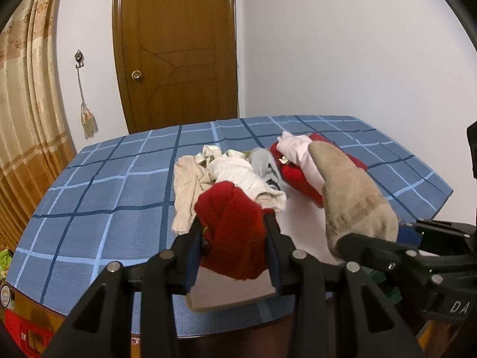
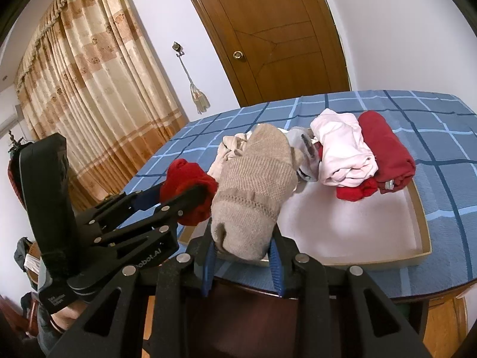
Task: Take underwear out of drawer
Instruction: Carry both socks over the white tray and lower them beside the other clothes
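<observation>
Red underwear (image 1: 232, 232) sits bunched btwn the fingers of left gripper (image 1: 235, 244), lifted above near edge of drawer (image 2: 417, 208). Left jaws narrowed, clamped on it. Beige knit garment (image 2: 253, 185) is pinched in right gripper (image 2: 243, 249), jaws also narrowed onto the fabric, held up just right of the red piece. Rest of the clothes pile (image 2: 345, 152) lies at far end of drawer, on blue checked bed cover (image 1: 104, 179).

Both wrist views low, close — share drawer (image 2: 421, 232), door (image 1: 179, 47).
</observation>
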Available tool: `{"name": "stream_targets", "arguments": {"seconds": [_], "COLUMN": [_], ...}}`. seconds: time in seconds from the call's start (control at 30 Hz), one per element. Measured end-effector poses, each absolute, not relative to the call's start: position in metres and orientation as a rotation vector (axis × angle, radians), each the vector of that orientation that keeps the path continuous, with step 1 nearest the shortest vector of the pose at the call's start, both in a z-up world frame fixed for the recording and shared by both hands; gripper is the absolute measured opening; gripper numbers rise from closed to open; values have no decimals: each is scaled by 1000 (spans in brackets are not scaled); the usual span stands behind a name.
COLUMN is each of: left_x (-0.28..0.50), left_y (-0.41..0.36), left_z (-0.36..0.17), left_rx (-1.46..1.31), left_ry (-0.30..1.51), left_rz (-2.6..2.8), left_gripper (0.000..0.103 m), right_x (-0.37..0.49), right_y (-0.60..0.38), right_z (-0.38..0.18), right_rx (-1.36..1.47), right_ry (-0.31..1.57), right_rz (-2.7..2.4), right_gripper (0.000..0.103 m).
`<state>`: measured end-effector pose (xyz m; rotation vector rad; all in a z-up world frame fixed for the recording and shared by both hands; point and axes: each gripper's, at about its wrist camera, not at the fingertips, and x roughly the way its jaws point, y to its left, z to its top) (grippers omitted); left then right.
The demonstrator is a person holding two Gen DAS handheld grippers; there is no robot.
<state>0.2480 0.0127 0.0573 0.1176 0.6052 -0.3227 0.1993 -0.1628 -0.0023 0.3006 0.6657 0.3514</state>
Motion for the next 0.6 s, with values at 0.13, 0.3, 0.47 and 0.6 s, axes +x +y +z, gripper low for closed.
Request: {"name": "stream_targets", "arguments": {"seconds": [0.13,0.3,0.47,0.6], "left_x": [255,265,270,275], "left_y": [14,16,16,16], "left_z": [51,43,38,35], "left_rx": [119,117,120,130], "left_ry": [615,637,646,648], "left_rz": [-314,-305,-305,-303], "left_gripper": [36,36,36,36], "right_x": [206,214,222,228], "right_y": [-160,-157,-153,-147], "right_z": [-10,-18,-22,-26], "right_rx": [281,274,259,245], "right_ry": [677,699,713,726], "right_rz": [331,328,333,342], "right_gripper": [34,34,34,34]}}
